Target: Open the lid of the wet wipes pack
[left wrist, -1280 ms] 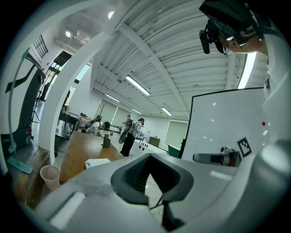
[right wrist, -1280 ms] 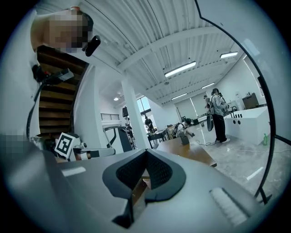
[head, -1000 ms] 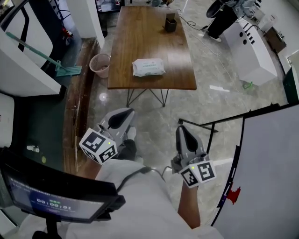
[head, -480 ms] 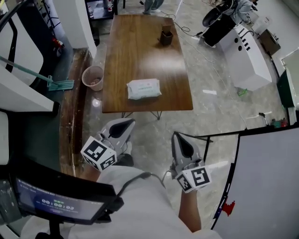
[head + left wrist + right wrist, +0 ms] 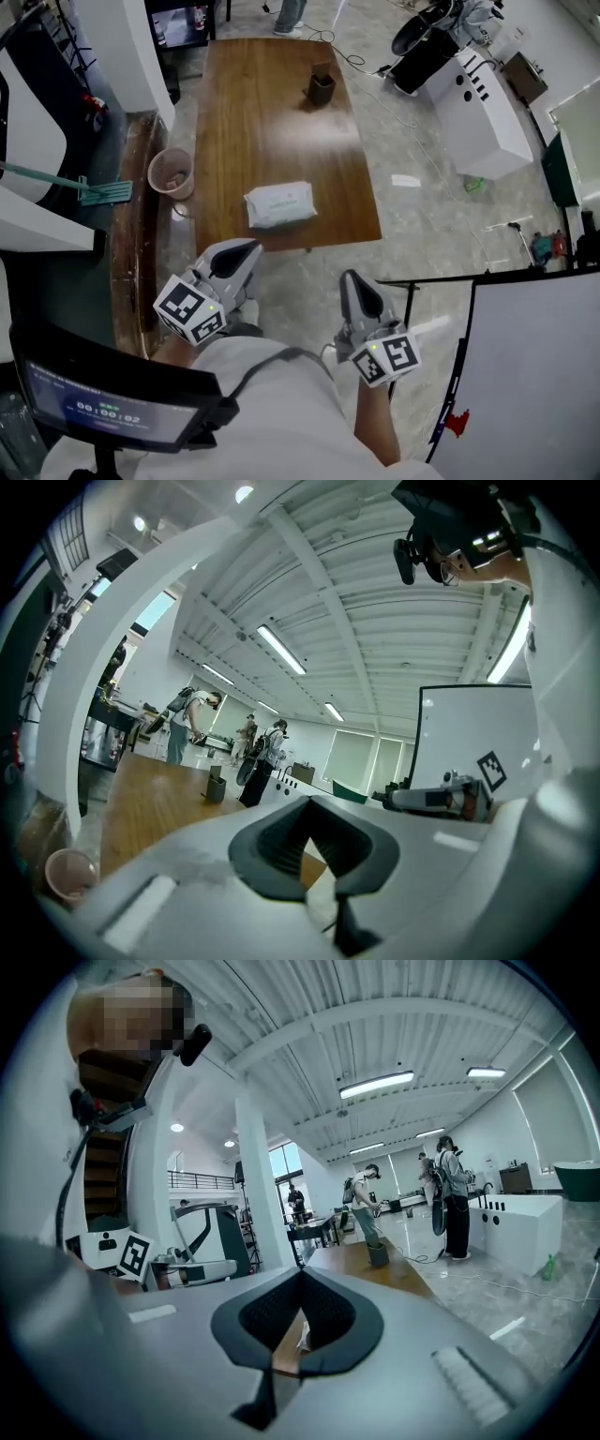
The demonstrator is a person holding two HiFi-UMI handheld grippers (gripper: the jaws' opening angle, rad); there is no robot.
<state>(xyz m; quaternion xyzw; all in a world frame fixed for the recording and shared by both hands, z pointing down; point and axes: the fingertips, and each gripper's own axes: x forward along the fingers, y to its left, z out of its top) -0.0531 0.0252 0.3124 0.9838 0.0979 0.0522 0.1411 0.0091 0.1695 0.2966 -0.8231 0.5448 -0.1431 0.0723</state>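
The white wet wipes pack (image 5: 279, 204) lies flat near the front edge of the wooden table (image 5: 272, 122), its lid down. My left gripper (image 5: 246, 249) is held short of the table's front edge, pointing at it, shut with nothing in it. The right gripper (image 5: 357, 279) is over the floor beside it, further from the table, also shut and empty. Neither touches the pack. In the left gripper view the left gripper (image 5: 312, 803) has its jaws together, with the table stretching away beyond them. In the right gripper view the right gripper (image 5: 302, 1277) also has its jaws together.
A dark holder (image 5: 321, 86) stands at the table's far end. A pink bin (image 5: 172, 172) sits on the floor left of the table. A white cabinet (image 5: 478, 103) is at the right, a whiteboard (image 5: 525, 375) at the lower right, and a monitor (image 5: 103, 403) at the lower left. People stand in the background.
Both grippers have been carried forward toward the table, which now lies closer to them in the head view. Both stay shut. The pack has not moved on the table.
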